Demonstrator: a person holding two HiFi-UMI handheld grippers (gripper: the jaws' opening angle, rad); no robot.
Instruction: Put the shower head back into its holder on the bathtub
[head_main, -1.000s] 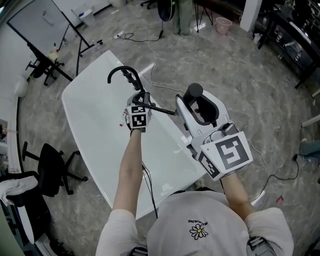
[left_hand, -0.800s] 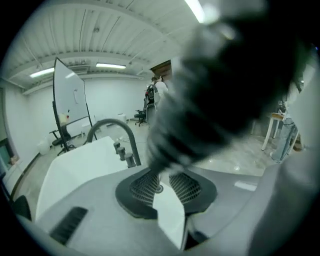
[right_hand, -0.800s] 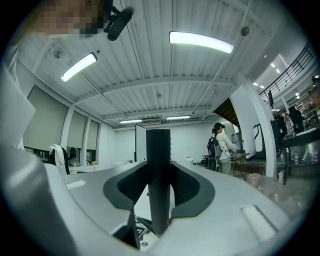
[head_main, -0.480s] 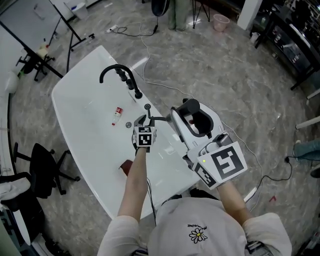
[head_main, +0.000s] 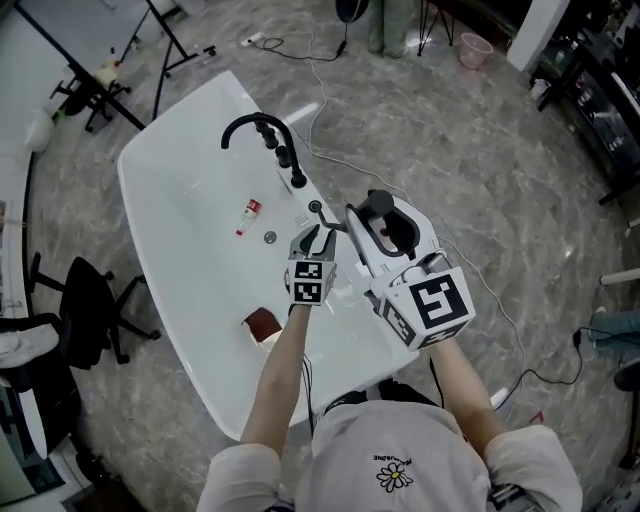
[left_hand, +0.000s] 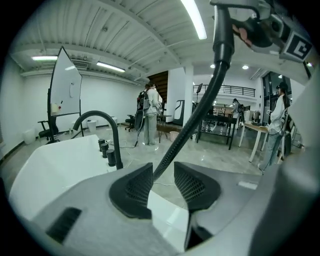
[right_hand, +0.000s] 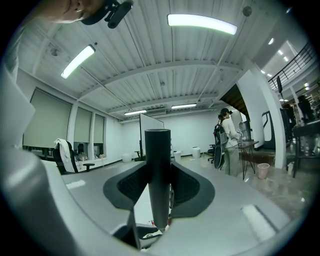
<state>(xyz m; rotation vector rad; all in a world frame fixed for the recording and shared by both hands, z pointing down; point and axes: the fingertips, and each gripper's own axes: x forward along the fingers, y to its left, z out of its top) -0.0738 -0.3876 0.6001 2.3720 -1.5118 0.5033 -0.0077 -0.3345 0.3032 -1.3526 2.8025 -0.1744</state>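
Right gripper view: the right gripper (right_hand: 159, 189) is clenching the black cylindrical shower head (right_hand: 158, 160) (upright). Jaws of the left gripper (left_hand: 162, 181) have just been opening, the black hose (left_hand: 200, 107) passing loose between them.

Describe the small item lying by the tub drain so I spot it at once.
Find the white bathtub and its black arched faucet. On the basin floor nearer you lies a small white bottle, red at one end, beside the round grey drain. It is long and two-coloured; the drain is a plain disc.

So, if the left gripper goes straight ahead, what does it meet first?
Likely the hose, which lies between the left gripper's jaws, which have just been opening; beyond it, the tub, though depth is unclear.
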